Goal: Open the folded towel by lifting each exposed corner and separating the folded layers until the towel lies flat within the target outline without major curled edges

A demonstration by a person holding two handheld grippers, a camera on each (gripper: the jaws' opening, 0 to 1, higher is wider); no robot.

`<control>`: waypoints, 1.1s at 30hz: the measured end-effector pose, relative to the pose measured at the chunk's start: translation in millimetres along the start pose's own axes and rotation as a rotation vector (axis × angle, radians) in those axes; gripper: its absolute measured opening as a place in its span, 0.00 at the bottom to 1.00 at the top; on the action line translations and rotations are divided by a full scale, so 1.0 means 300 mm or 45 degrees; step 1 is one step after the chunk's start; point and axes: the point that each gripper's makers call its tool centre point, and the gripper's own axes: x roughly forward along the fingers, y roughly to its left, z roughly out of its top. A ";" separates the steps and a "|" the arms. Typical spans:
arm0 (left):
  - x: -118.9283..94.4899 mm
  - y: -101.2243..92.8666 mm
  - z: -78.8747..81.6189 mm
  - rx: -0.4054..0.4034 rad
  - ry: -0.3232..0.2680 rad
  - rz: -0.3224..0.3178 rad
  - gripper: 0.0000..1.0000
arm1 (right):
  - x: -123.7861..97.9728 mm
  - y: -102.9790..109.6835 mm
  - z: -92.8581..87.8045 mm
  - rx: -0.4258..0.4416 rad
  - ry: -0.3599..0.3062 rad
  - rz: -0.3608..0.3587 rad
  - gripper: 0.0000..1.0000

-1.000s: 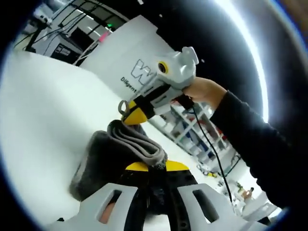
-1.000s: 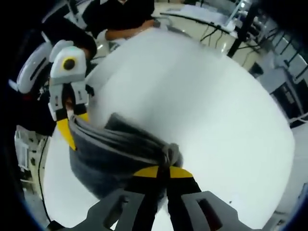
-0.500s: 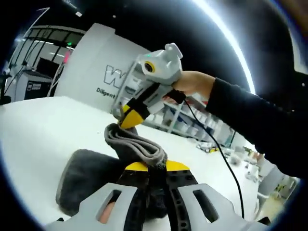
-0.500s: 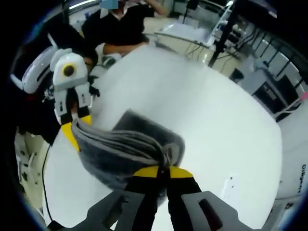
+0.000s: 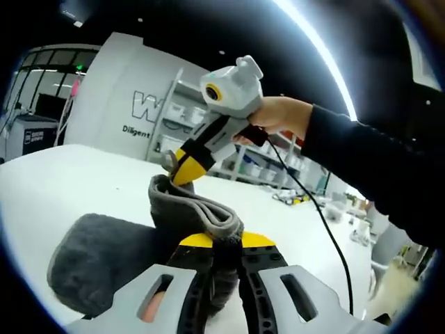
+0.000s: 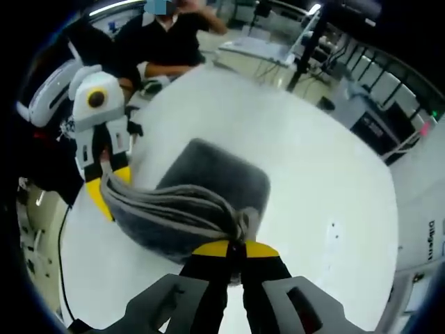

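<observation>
White counter (image 6: pixel 327 174) carries the grey towel (image 6: pixel 208 184), its lower part resting there. Upper folded edge lifted off it, long axis running gripper to gripper. Left gripper (image 5: pixel 219 240) fingers clamped on one end, right gripper (image 6: pixel 229 245) fingers clamped on the other; layers between bunched, unopened.

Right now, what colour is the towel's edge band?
Light grey, against the dark grey towel; it shows best in the right gripper view.
</observation>
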 end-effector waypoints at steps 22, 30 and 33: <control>0.133 -0.168 -0.227 0.290 0.239 -0.164 0.09 | 0.002 0.144 -0.328 0.197 0.134 -0.096 0.01; 0.170 -0.216 -0.324 0.147 0.342 -0.207 0.14 | -0.041 0.199 -0.449 0.276 0.202 -0.161 0.01; 0.167 -0.253 -0.342 0.058 0.366 -0.254 0.22 | -0.054 0.212 -0.499 0.313 0.254 -0.186 0.04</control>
